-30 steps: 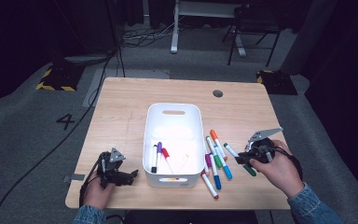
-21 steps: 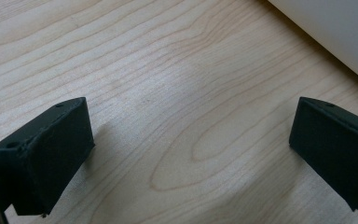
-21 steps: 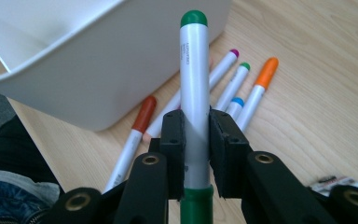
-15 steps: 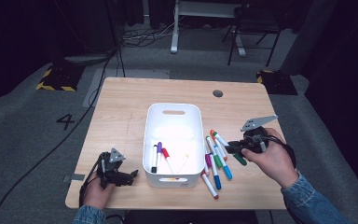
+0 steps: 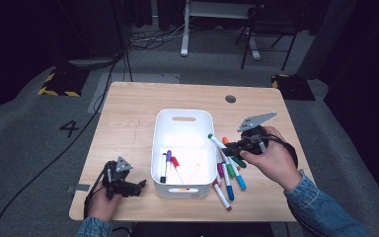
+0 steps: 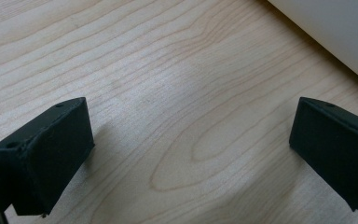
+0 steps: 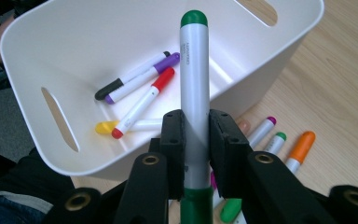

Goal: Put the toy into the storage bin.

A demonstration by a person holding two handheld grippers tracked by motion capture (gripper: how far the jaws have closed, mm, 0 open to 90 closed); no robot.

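I have the green-capped marker [image 7: 194, 70] clamped between my right gripper's [image 7: 196, 140] pads, which press on its white barrel from both sides. Its green-tipped end points out over the white bin [image 7: 23, 60], and in the high view the marker [image 5: 218, 141] sits just at the bin's [image 5: 158, 148] right rim, lifted off the table [image 5: 128, 108]. The marker's lower end drops out of the bottom of the right gripper view, so I can't see how far it reaches behind the pads.

Inside the bin lie a black-capped marker [image 7: 121, 84], a purple-capped one [image 7: 149, 74], a red one [image 7: 142, 102] and a yellow one [image 7: 121, 126]; the red lies across the yellow, hiding part of it. In the high view the yellow one is washed out against the bright floor of the bin and hard to pick out.

Beside the bin, loose markers [image 5: 229, 175] lie in a heap on the wood. My right hand [image 5: 271, 158] covers some of them, so I can't count them. From the right gripper view I make out an orange one [image 7: 300, 147], a magenta-capped one [image 7: 263, 130] and a small green cap [image 7: 277, 140], the rest cut off by my own jaws.

My left gripper [image 6: 191, 154] holds nothing; its jaws stand wide over bare wood, with a corner of the bin [image 6: 335, 32] at the upper right. In the high view the left gripper [image 5: 140, 186] rests near the table's front left, in my left hand [image 5: 103, 200].
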